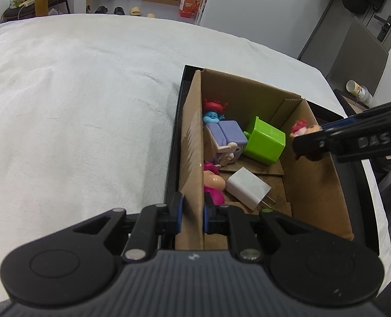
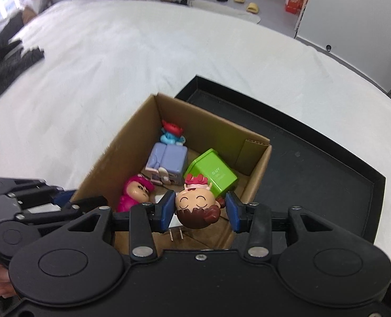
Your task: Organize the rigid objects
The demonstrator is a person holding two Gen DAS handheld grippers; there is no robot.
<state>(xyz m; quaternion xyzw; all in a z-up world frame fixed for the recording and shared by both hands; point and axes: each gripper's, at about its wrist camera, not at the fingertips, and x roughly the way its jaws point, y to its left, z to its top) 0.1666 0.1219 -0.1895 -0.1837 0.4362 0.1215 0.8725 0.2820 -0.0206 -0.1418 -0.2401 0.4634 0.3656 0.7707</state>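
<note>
A cardboard box sits in a black tray on a white-covered bed. In it lie a blue figure on a purple bed toy, a green block, a pink figure and a white charger. My left gripper is shut on the box's left wall. My right gripper hangs over the box, its jaws apart, with a brown-haired doll between them; the right pad stands clear of it.
The white bed cover spreads left and beyond the box. Dark clothing lies at the far left of the bed. Slippers and an orange carton sit on the floor beyond. A dark chair and a cup stand on the right.
</note>
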